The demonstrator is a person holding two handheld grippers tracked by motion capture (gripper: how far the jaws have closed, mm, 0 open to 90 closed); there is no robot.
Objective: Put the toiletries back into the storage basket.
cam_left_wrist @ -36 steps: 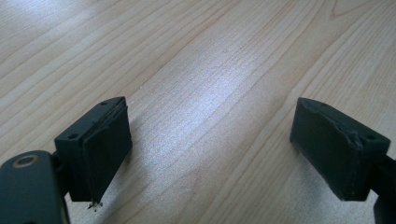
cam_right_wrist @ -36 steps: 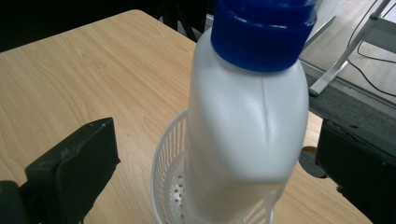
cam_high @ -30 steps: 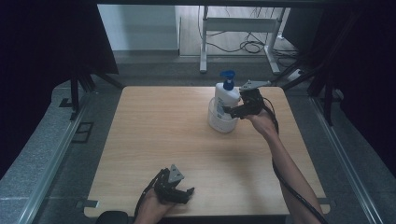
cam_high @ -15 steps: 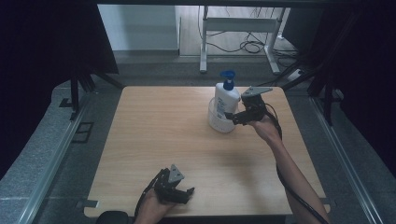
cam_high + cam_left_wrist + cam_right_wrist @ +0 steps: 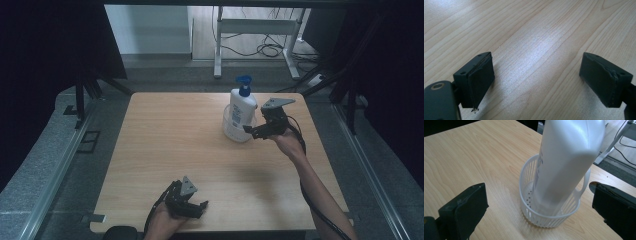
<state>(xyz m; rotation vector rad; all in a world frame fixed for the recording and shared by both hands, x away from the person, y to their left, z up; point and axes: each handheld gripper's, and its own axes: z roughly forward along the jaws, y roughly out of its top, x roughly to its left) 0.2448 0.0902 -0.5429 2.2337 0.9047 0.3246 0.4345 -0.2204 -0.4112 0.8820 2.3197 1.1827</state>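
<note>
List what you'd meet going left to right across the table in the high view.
Left gripper → white basket holding the pump bottle → right gripper.

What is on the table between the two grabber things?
Nothing: in the high view, just bare wooden table stretches between the left hand-held gripper and the right hand-held gripper.

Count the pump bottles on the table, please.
1. The white pump bottle with a blue pump stands in a small white basket at the far right of the table, before the right tongs.
</note>
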